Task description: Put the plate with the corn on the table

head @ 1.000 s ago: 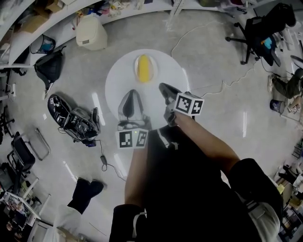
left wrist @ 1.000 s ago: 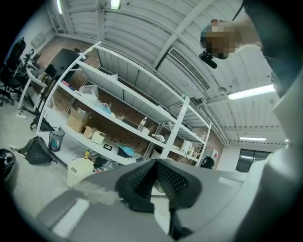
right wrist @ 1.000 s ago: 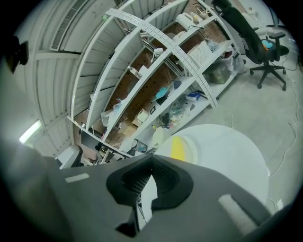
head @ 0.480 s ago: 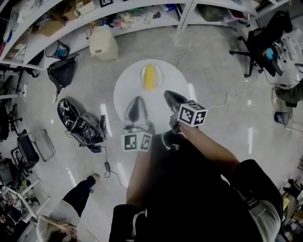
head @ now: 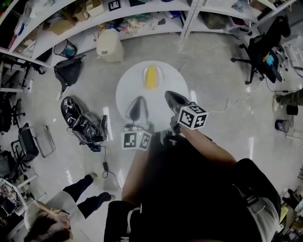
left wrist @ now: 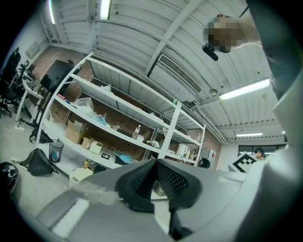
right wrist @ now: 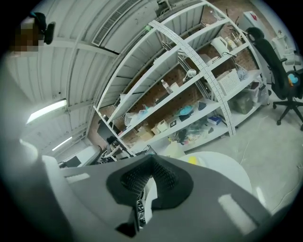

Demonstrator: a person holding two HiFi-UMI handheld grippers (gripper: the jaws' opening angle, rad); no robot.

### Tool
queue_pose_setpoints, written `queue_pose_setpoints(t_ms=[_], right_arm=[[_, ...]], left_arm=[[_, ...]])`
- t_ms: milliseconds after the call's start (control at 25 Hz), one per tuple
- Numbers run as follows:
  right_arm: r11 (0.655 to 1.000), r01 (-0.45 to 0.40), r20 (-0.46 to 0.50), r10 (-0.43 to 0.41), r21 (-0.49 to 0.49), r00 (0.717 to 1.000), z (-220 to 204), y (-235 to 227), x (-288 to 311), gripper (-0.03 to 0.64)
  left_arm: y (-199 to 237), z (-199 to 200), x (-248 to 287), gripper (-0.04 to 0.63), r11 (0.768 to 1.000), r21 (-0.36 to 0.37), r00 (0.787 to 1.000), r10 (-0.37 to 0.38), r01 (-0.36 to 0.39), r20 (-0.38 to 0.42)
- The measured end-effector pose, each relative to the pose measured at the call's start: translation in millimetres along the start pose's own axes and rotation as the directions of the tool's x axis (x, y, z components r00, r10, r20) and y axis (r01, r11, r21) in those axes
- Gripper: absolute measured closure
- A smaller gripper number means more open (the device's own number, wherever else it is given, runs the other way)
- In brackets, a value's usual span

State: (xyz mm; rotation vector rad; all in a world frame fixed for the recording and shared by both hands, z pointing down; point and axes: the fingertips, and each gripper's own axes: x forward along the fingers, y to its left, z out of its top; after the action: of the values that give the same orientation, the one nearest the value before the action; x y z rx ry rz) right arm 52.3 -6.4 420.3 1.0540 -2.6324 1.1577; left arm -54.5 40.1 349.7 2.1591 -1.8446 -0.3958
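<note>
Corn (head: pixel 151 76) and plate (head: pixel 158 81) sit on the table (head: pixel 127 90); your left gripper (head: pixel 139 98) and right gripper (head: pixel 167 93) are closed empty, so only a low swing could knock them.

Round table (head: pixel 127 87): top bare apart from the plate with corn (head: pixel 152 76) at its far edge. Near half is free; left gripper (head: pixel 138 99) and right gripper (head: pixel 167 93) hang over it, jaws together, and the lane between them runs clear to the plate.

Floor left of the table is crowded: black bag (head: pixel 68 71), heap of black gear (head: pixel 83 124). Beige bin (head: pixel 110 46) and shelving (head: pixel 142 14) stand behind. Right side I read as open floor, office chair (head: pixel 262 47) well apart.
</note>
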Motion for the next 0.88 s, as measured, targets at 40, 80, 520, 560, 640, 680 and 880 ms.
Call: queue_pose_setpoints(t_ms=[40,80,520,560,640,680,880], right_arm=[[1.0,-0.005,0.006,0.005,-0.016,1.0,0.7,3.9,-4.0,0.609],[0.999,-0.011,0.011,0.011,-0.033,1.0,1.6,8.0,-7.9,0.607],[0.982,-0.064,0.084,0.08,-0.177,0.993,15.2,40.9,-47.7,0.609],[0.981,-0.066,0.086,0.083,-0.183,0.993,16.7,42.1,-48.9,0.609],[0.977,-0.071,0.088,0.09,-0.199,0.992,21.3,44.3,-50.8,0.609],[0.975,-0.073,0.088,0.093,-0.208,0.992,23.1,45.2,-52.1,0.609],[0.969,-0.071,0.096,0.096,-0.239,0.991,24.6,48.1,-59.8,0.609]], left_arm=[[-2.7,0.6,-3.1,0.591,1.0,0.004,1.0,-0.001,0.001,0.001],[-5.6,1.3,-5.8,0.591,1.0,0.008,1.0,-0.002,0.002,0.002],[-30.0,3.0,-23.1,0.591,0.999,0.027,1.0,-0.022,0.021,0.012],[-31.3,3.4,-23.4,0.591,0.999,0.026,1.0,-0.022,0.022,0.013],[-35.0,5.0,-22.8,0.591,0.999,0.028,1.0,-0.024,0.023,0.016],[-37.2,5.3,-22.6,0.591,0.999,0.029,1.0,-0.025,0.024,0.017],[-42.6,5.0,-25.4,0.591,0.999,0.037,0.999,-0.026,0.025,0.019]])
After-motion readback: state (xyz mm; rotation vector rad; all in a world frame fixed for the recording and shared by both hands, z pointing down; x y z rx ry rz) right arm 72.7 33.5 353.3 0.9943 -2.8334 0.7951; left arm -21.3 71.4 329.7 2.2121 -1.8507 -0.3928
